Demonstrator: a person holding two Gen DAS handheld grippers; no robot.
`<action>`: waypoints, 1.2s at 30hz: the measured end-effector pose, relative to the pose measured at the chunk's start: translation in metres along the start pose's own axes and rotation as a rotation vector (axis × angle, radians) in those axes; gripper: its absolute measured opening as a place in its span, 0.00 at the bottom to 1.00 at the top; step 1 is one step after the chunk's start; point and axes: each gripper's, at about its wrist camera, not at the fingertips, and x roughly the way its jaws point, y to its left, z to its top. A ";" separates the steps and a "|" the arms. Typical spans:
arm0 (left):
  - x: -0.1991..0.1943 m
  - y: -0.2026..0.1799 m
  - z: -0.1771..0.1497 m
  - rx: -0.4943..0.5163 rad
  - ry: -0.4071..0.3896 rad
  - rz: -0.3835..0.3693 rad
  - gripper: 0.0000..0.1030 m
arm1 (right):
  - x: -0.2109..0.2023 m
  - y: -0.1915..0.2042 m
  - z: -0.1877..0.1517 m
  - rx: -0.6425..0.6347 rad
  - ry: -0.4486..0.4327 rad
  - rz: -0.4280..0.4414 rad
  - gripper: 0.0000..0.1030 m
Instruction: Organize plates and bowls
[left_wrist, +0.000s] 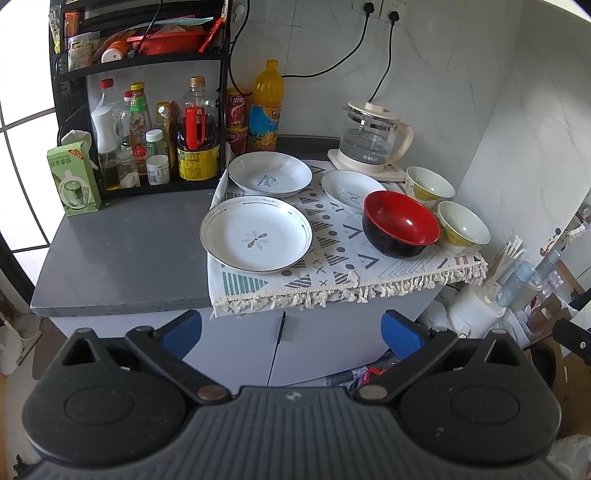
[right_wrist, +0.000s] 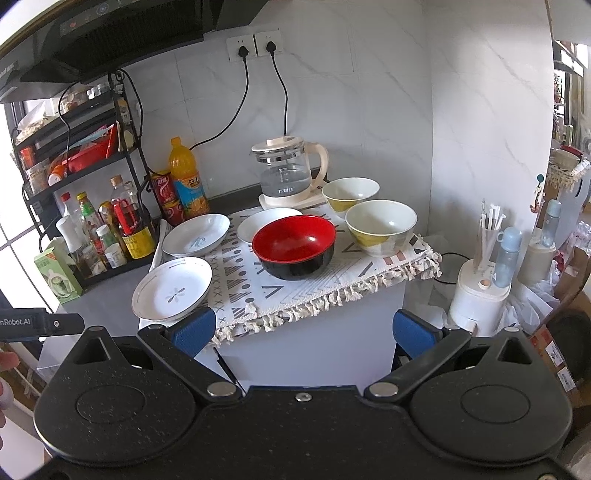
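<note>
Both the left tongs (left_wrist: 291, 332) and right tongs (right_wrist: 304, 328) have matte black bodies, round pivot discs, silver rivets, ribbed centres and blue finger pads (right_wrist: 194, 328).

Three plates (left_wrist: 256, 235), red bowl (left_wrist: 401, 223) on patterned cloth (left_wrist: 332, 254); left gripper (left_wrist: 291, 334) jaws apart.

grey counter (left_wrist: 129, 254), fringed cloth (left_wrist: 332, 266), kettle (left_wrist: 373, 136)

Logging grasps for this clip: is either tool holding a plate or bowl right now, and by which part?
Nothing is held. The left tool and right tool are both open and empty, short of the counter.
</note>
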 end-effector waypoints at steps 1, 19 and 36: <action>0.000 0.001 -0.001 0.003 0.000 0.000 0.99 | 0.000 0.000 0.000 0.002 0.000 0.001 1.00; -0.006 0.007 0.000 -0.012 0.005 0.001 0.99 | -0.004 0.004 -0.008 0.025 0.014 -0.013 1.00; 0.007 -0.008 0.004 -0.019 0.010 -0.018 0.99 | 0.012 -0.003 -0.003 0.022 0.047 -0.038 1.00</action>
